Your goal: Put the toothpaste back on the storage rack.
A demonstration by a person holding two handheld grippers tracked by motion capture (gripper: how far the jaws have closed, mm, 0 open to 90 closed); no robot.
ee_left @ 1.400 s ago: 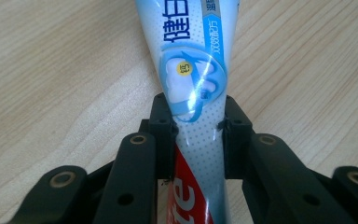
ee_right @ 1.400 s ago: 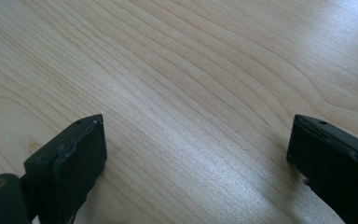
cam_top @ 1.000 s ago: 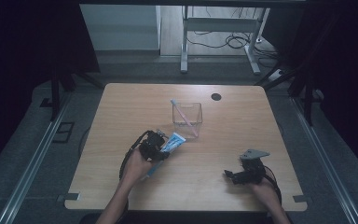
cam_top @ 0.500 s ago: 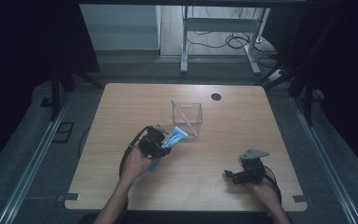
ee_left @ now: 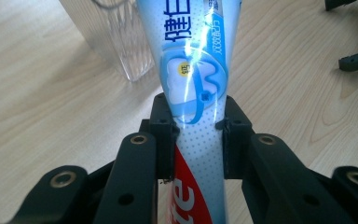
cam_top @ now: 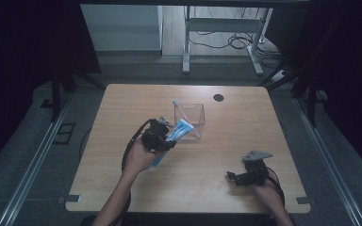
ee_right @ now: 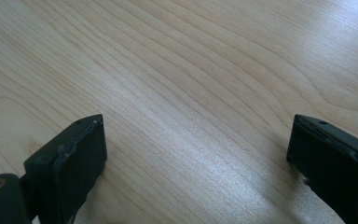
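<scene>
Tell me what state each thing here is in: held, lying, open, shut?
Toothpaste tube: clamped in the left gripper, lifted off the table, far end next to the clear box.
Left gripper: jaws shut on the tube.
Right gripper: jaws wide open, nothing between them, over bare wood.
Clear box: upright, open-topped, a thin stick leaning inside.
Table: bare light wood.

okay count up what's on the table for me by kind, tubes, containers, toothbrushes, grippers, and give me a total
Toothpaste tube, clamped in the left gripper: 1
Clear container: 1
Toothbrush standing slanted in the container: 1
Grippers, the left one plus the right gripper with jaws apart over the bare table: 2
Total: 5
</scene>
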